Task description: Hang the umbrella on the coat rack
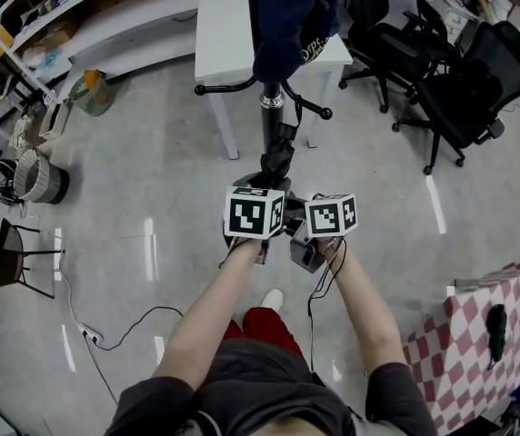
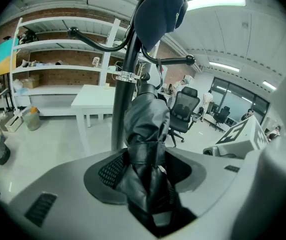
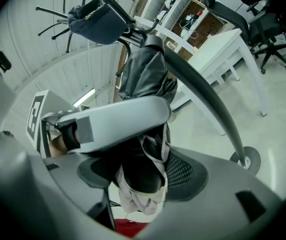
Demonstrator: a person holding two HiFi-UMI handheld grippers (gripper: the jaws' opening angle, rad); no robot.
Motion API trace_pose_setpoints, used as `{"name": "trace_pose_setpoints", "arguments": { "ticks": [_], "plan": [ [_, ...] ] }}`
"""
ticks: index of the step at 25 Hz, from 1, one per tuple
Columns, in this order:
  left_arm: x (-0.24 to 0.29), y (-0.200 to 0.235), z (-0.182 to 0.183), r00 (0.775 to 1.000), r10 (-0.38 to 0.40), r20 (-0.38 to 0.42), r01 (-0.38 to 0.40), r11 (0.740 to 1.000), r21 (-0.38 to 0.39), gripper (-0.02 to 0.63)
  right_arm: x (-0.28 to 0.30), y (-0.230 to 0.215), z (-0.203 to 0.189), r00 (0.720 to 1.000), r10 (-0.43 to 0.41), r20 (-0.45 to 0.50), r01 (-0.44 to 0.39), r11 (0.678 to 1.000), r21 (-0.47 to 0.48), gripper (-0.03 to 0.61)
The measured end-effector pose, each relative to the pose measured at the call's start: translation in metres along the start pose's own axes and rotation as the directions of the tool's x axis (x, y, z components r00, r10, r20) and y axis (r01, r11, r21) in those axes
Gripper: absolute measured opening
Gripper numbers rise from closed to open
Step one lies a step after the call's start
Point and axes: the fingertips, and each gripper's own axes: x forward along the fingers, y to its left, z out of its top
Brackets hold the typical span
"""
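Nearest, left gripper [image 2: 145, 184] and right gripper [image 3: 143, 176] both clamp the folded dark umbrella [image 2: 145, 124], held close to the coat rack [image 1: 272, 98] pole beside a white surface [image 1: 219, 34]

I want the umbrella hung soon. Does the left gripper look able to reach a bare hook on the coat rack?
Probably yes: the left gripper, shut on the umbrella, sits close to the coat rack, whose knobbed hook juts out bare under the dark cap; nothing stands between.
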Motion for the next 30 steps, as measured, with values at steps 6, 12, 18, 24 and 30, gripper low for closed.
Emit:
{"name": "trace_pose_setpoints", "arguments": {
  "ticks": [6,12,18,24,30],
  "plan": [
    [0.015,0.004,-0.006,0.999,-0.034,0.022,0.035,0.999,-0.030,0.210,0.002,-0.018,-0.003,0.999,-0.049,-0.009,0.049,0.999,-0.005,0.270],
    [0.031,0.008,-0.002,0.995,-0.093,0.046,0.095,0.994,-0.044,0.210,0.005,-0.037,0.005,0.992,-0.124,-0.002,0.123,0.992,-0.029,0.270],
    [0.048,0.010,-0.002,0.987,-0.152,0.059,0.154,0.987,-0.037,0.215,0.005,-0.058,0.010,0.973,-0.229,0.010,0.229,0.971,-0.063,0.270],
    [0.061,0.010,-0.005,0.981,-0.187,0.052,0.188,0.982,-0.015,0.222,0.006,-0.073,0.012,0.948,-0.318,0.019,0.318,0.943,-0.100,0.270],
    [0.065,0.012,-0.006,0.978,-0.204,0.050,0.203,0.979,0.024,0.235,0.007,-0.086,0.012,0.915,-0.401,0.044,0.403,0.905,-0.137,0.270]
  ]
}}
